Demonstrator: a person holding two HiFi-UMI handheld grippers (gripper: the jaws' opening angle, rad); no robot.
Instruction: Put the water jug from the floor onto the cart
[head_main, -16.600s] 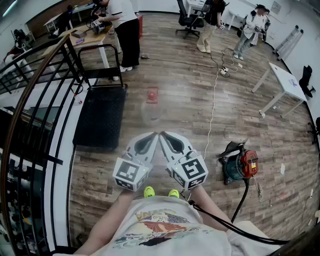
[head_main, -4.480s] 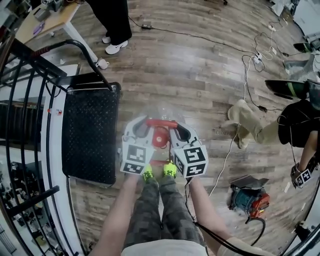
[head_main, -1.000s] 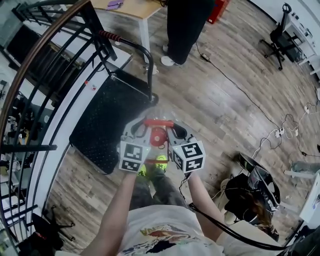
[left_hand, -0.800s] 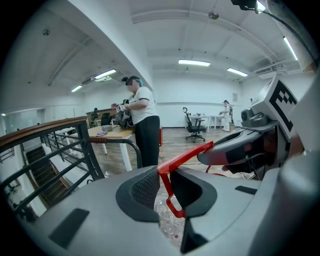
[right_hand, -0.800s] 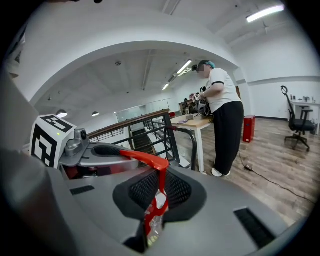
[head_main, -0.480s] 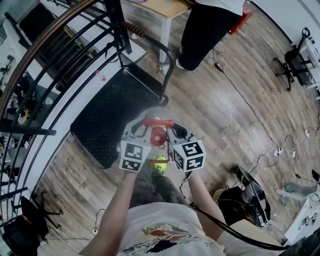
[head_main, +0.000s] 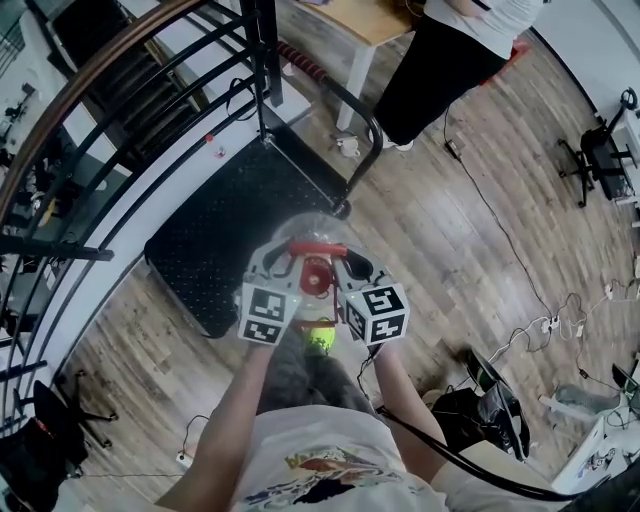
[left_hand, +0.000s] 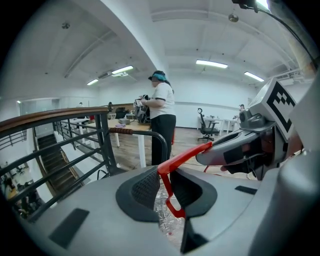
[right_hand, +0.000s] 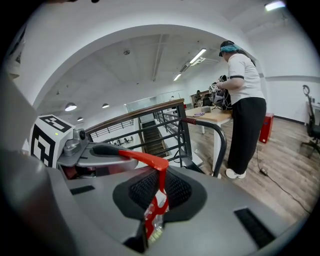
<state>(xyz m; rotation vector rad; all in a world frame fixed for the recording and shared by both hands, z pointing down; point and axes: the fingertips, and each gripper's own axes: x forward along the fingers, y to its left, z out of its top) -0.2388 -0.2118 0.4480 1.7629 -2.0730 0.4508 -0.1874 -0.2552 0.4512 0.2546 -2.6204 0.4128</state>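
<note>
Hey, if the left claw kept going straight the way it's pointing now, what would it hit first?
Probably the cart: its push handle stands right ahead of the left claw, which is shut on the red handle of the water jug. Depth is unclear, so the black deck may come first.

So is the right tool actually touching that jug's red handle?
Touching. The right gripper view shows the right tool with its two pads pressed on the red handle, with no gap on either side.

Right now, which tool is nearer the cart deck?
Left. The left tool holds the jug handle at its cart-side end, beside the cart deck; the right tool holds the far end, over wood floor.
</note>
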